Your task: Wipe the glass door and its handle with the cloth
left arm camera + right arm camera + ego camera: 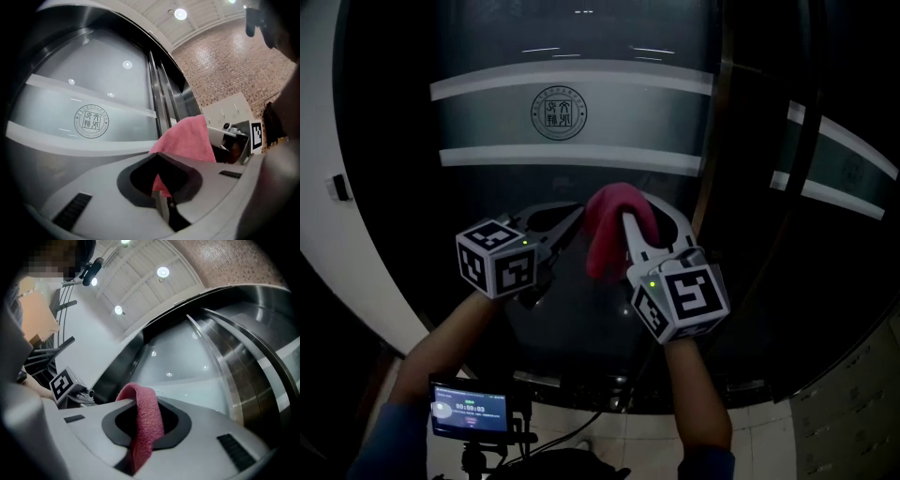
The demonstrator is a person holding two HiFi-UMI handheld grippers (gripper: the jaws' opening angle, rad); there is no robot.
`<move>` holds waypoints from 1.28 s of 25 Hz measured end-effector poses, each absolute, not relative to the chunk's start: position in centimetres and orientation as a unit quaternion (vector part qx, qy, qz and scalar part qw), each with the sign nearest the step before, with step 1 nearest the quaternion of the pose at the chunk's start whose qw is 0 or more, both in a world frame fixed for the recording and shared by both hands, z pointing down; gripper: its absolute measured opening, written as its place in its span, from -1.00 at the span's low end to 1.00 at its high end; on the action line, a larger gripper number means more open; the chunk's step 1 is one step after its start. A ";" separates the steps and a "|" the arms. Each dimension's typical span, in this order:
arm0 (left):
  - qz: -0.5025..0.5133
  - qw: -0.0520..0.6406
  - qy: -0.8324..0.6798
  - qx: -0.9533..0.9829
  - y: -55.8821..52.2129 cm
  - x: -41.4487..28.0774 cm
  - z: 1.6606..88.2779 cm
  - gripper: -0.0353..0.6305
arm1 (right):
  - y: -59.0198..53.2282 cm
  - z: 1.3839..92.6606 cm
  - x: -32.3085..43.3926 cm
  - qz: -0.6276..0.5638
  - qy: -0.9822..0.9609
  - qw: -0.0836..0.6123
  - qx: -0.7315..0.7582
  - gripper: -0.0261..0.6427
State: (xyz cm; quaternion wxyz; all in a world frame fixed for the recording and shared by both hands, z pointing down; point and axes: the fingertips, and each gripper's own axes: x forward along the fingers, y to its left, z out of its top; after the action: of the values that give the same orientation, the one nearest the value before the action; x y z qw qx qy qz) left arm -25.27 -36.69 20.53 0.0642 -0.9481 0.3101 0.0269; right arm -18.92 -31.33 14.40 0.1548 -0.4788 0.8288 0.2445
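Fingers of the right gripper (143,437) are closed on the pink cloth (144,416), which rises in a fold through the opening between them and droops over. The left gripper (161,199) has its fingers together and seems to hold nothing; the cloth shows just beyond them, through their opening. In the head view both grippers sit at the middle of the frame, side by side, the left one's tips reaching toward the cloth. The cloth is at or very near the glass door (581,187), just below the lower of its two frosted bands (572,155); contact cannot be confirmed. A round seal (559,113) sits between the bands. No wiped streak shows on the glass, so progress is hard to judge. Most of the pane probably remains. No handle can be picked out for certain, so that step seems not yet done.
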 end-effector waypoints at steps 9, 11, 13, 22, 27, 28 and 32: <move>0.068 0.088 0.271 -0.956 -47.3 -21.0 14.1 -0.84 | -41.6 2.6 -10.4 0.266 0.743 0.169 -0.591 -0.83; 0.072 0.092 0.263 -0.958 -48.2 -20.6 14.0 -0.84 | -43.0 0.9 -8.9 0.276 0.714 0.176 -0.619 -0.83; 0.070 0.096 0.259 -0.959 -49.1 -21.1 14.1 -0.84 | -44.7 -0.1 -8.3 0.274 0.696 0.183 -0.638 -0.83; 0.065 0.090 0.284 -0.952 -54.1 -33.0 15.6 -0.83 | -53.9 1.2 -18.7 0.246 0.705 0.167 -0.643 -0.83; 0.058 0.083 0.333 -0.938 -56.8 -43.3 17.4 -0.83 | -56.1 1.8 -31.2 0.256 0.726 0.201 -0.605 -0.83; 0.058 0.080 0.342 -0.935 -57.1 -45.4 17.7 -0.83 | -56.4 2.0 -34.2 0.259 0.736 0.199 -0.593 -0.83; 0.063 0.063 0.366 -0.926 -58.0 -51.9 18.6 -0.83 | -57.5 3.3 -45.6 0.248 0.781 0.190 -0.540 -0.83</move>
State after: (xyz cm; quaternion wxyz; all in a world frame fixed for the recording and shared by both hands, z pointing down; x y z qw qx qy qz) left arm -51.91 -58.05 18.60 0.0634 -0.9263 0.3661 0.0626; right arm -45.58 -57.54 3.30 0.1905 -0.5400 0.7814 0.2481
